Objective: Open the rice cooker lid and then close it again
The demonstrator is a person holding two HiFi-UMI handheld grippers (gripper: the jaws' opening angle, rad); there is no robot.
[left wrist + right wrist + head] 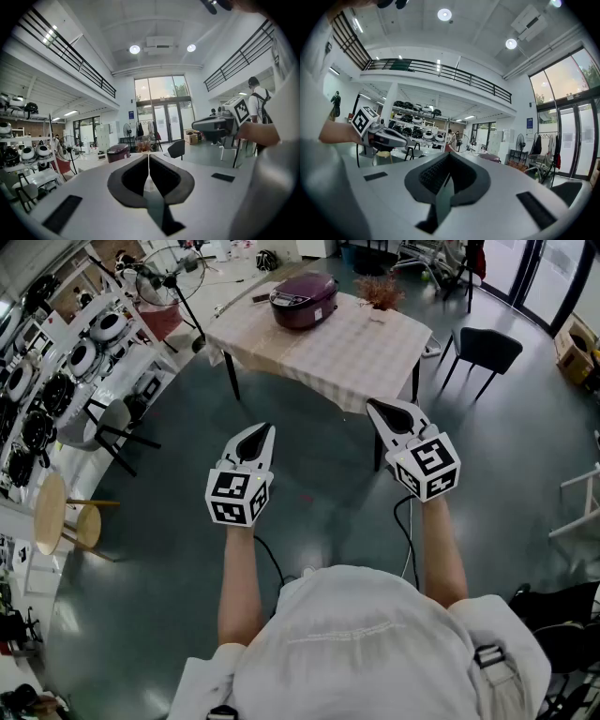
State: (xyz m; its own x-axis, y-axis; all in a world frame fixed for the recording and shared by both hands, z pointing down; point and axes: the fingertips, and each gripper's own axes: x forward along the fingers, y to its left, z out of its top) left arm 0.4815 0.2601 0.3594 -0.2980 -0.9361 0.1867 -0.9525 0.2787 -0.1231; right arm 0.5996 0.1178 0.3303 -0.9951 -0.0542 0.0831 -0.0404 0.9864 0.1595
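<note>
A dark purple rice cooker (303,300) with its lid down sits at the far left part of a table (347,348) covered by a pale checked cloth. It shows small in the left gripper view (117,153) and as a low dark shape in the right gripper view (489,157). My left gripper (266,430) is shut and empty, held over the floor well short of the table. My right gripper (372,405) is shut and empty too, near the table's front edge. Each gripper sees the other: the right gripper (194,124), the left gripper (414,142).
A black chair (483,351) stands right of the table, and a small dried plant (380,289) sits on its far right corner. Shelves of rice cookers (42,390) line the left wall, with a standing fan (174,273), a grey chair (117,423) and a wooden stool (56,512) nearby.
</note>
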